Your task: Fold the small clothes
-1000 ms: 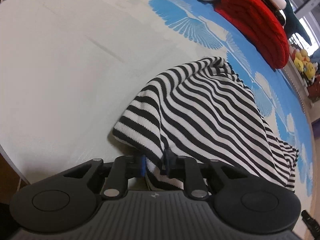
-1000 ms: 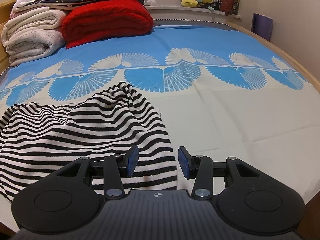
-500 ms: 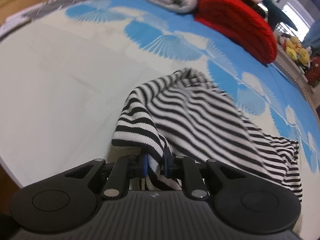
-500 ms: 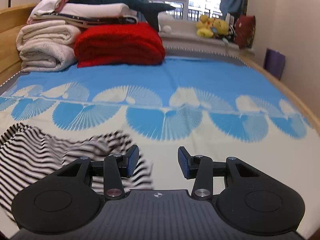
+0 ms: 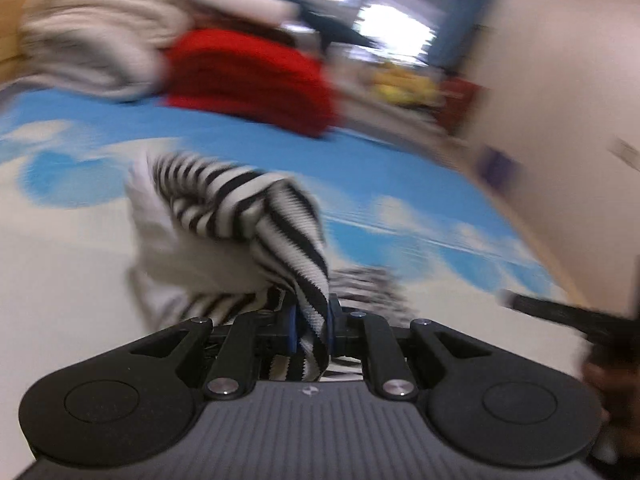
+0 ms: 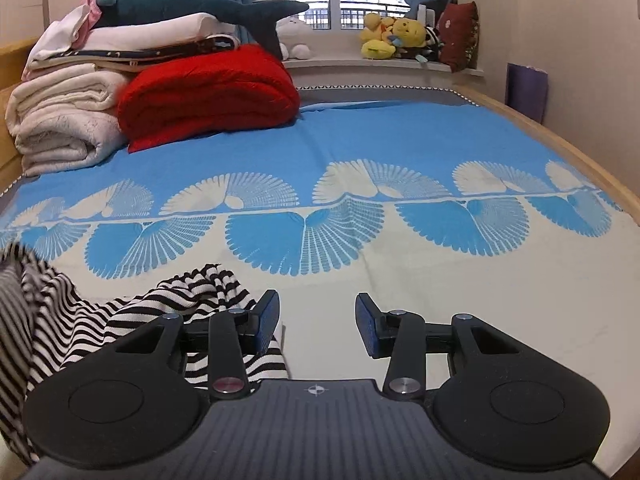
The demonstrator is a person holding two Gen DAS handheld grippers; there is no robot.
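A black-and-white striped garment (image 5: 256, 216) hangs bunched and lifted off the bed in the blurred left wrist view. My left gripper (image 5: 311, 330) is shut on a fold of its striped edge, the cloth pinched between the blue pads. In the right wrist view the same striped garment (image 6: 80, 320) lies crumpled at the lower left of the bed. My right gripper (image 6: 317, 322) stands open just right of it, with only bare bedsheet between its fingers. The other gripper shows as a dark blurred shape at the right edge of the left wrist view.
The bed carries a blue and cream fan-patterned sheet (image 6: 400, 152). A folded red blanket (image 6: 208, 96) and a stack of white blankets (image 6: 60, 120) sit at the back left. Plush toys (image 6: 392, 38) line the windowsill. A wooden bed rim (image 6: 580, 160) runs along the right.
My left gripper has swung up and rolled, lifting the striped garment off the bed. The right gripper rose slightly and stayed open, and the garment slid left away from beneath it.
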